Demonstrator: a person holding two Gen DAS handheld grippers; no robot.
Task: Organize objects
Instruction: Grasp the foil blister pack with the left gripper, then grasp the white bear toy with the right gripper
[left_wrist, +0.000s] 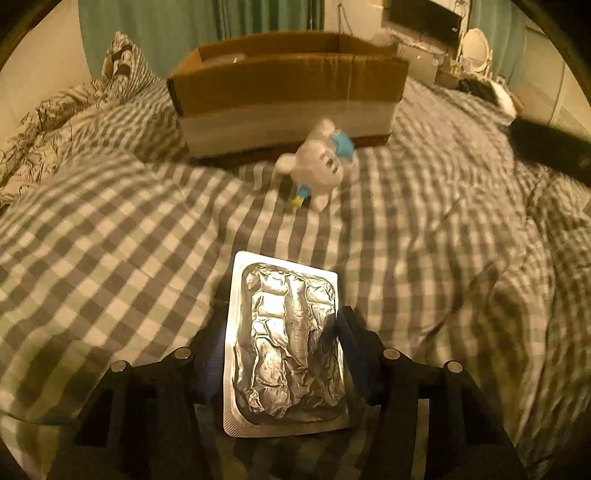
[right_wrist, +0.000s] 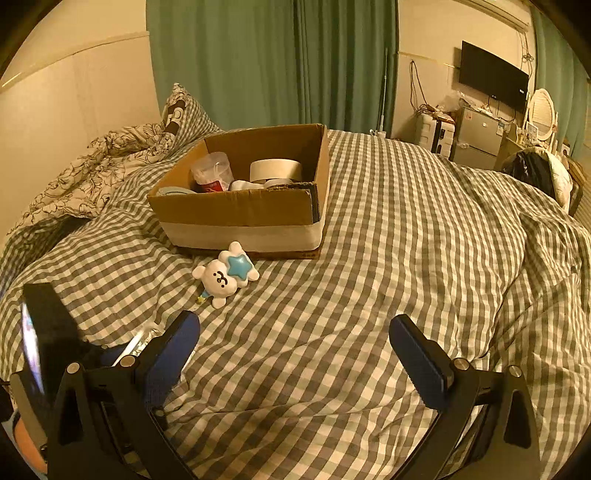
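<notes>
While left gripper (left_wrist: 284, 354) pinches the crinkled silver foil blister pack (left_wrist: 286, 347) edgewise, it may slip or buckle.
Right gripper (right_wrist: 295, 339) spread, empty; open brown cardboard box (right_wrist: 236, 212) sits far across the checked bedcover (right_wrist: 388, 258), white star-marked bear toy (right_wrist: 225, 275) beside it.

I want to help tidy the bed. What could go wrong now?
The silver blister pack is thin and held by its edges in the left gripper, so it might slip or bend. The cardboard box sits on a soft, lumpy checked blanket, so it may tip. The white star toy lies right along the way.
</notes>
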